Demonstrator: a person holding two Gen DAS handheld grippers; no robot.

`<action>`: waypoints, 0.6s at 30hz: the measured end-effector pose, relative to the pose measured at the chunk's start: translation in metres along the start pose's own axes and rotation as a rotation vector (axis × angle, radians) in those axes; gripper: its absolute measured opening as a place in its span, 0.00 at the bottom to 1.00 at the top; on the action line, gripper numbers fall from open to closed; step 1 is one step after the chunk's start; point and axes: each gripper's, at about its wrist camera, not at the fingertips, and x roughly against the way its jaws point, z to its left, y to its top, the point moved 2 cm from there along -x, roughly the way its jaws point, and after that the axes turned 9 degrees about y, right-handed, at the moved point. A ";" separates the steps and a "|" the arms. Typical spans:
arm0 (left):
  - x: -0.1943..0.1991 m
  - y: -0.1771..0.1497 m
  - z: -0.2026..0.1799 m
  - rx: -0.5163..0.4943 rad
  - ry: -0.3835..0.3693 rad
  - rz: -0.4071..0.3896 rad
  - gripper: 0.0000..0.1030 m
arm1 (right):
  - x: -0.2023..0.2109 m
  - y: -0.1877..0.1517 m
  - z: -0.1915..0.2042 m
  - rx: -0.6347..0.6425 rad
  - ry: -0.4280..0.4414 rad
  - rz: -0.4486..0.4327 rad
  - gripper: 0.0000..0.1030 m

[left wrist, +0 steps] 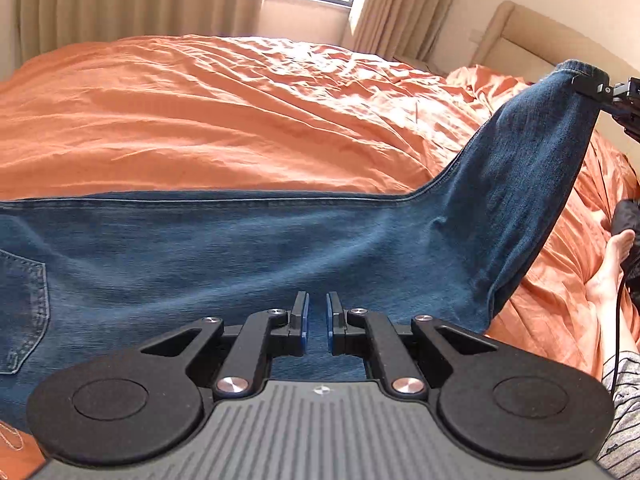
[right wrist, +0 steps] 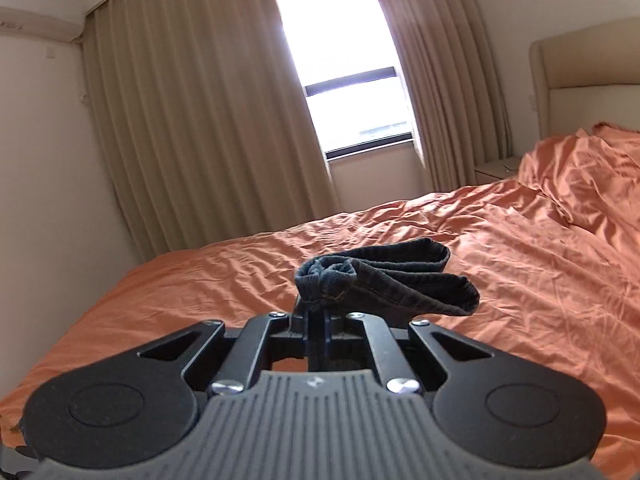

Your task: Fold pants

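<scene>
A pair of blue denim pants (left wrist: pixel 248 248) lies across the near side of a bed covered in a rumpled orange sheet (left wrist: pixel 200 112). In the left wrist view the fabric stretches flat from the left edge, where a stitched back pocket (left wrist: pixel 24 308) shows, toward the right, where the leg ends rise off the bed in a steep slope. The left gripper (left wrist: pixel 317 322) sits low over the middle of the denim with its blue-padded fingers (left wrist: pixel 303 320) drawn close, a thin strip of the cloth caught between them. At the top right of that view the right gripper (left wrist: pixel 588 86) clamps the raised hem from the side. The right wrist view confirms this: the right gripper's fingers are pressed together on the bunched cuffs (right wrist: pixel 384 276), which stick up and flop open to the right above the sheet. Beyond the bed hang beige curtains (right wrist: pixel 192 112) on either side of a bright window (right wrist: pixel 340 60), and a padded headboard (right wrist: pixel 588 76) stands at the right. A person's bare foot (left wrist: pixel 612 264) and a striped sleeve (left wrist: pixel 624 412) appear at the right edge of the left wrist view.
</scene>
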 end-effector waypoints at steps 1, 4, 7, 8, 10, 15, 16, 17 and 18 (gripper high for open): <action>0.003 -0.001 0.009 0.015 -0.002 -0.007 0.07 | -0.012 -0.002 0.023 0.020 0.017 0.016 0.02; 0.010 -0.002 0.042 0.072 -0.002 -0.023 0.07 | -0.049 -0.023 0.072 0.044 0.064 0.078 0.02; 0.015 -0.007 0.072 0.121 -0.001 -0.022 0.07 | -0.088 -0.069 0.108 0.041 0.102 0.179 0.02; 0.015 -0.008 0.079 0.135 -0.001 -0.020 0.07 | -0.100 -0.090 0.118 0.040 0.114 0.222 0.02; 0.016 -0.013 0.093 0.160 -0.004 -0.013 0.07 | -0.122 -0.138 0.135 0.038 0.134 0.338 0.02; 0.010 -0.024 0.118 0.192 -0.041 0.018 0.18 | -0.138 -0.221 0.152 0.090 0.114 0.497 0.03; 0.008 -0.024 0.120 0.199 -0.056 0.020 0.22 | -0.138 -0.229 0.150 0.082 0.117 0.506 0.07; 0.006 -0.024 0.122 0.207 -0.072 0.021 0.25 | -0.140 -0.230 0.142 0.067 0.124 0.510 0.12; 0.003 -0.023 0.123 0.218 -0.089 0.024 0.30 | -0.139 -0.230 0.141 0.051 0.141 0.512 0.16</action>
